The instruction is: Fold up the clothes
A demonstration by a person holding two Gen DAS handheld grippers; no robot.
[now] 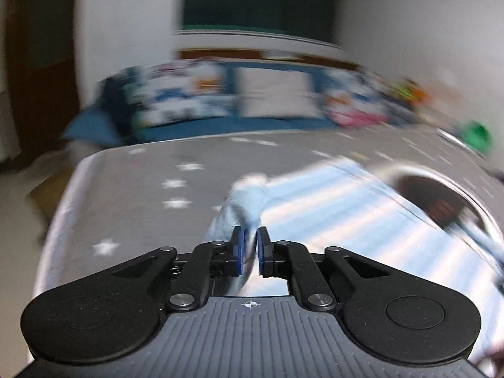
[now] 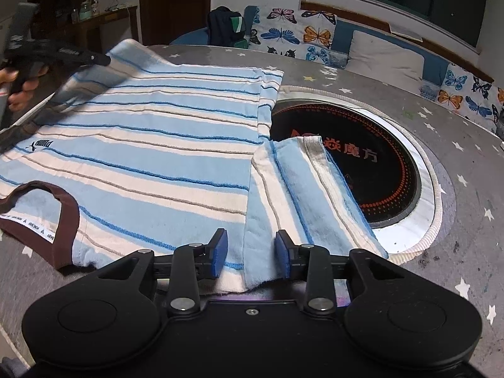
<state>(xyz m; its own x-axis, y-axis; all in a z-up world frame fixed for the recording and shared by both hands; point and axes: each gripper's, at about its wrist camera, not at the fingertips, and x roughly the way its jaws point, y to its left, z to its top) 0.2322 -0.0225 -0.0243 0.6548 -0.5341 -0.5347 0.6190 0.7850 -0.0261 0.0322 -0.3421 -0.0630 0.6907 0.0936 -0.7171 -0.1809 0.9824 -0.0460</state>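
Note:
A light blue and cream striped shirt with a brown collar lies flat on the grey star-print tablecloth. Its sleeve is folded over toward the body. My right gripper is open, its jaws low over the shirt's near edge by the sleeve. My left gripper is shut on a bunched corner of the shirt and holds it up; this view is motion-blurred. The left gripper also shows in the right wrist view at the shirt's far left corner.
A round black induction cooker is set into the table, partly covered by the shirt and sleeve. A bench with butterfly cushions runs behind the table. A green object sits at the table's far right.

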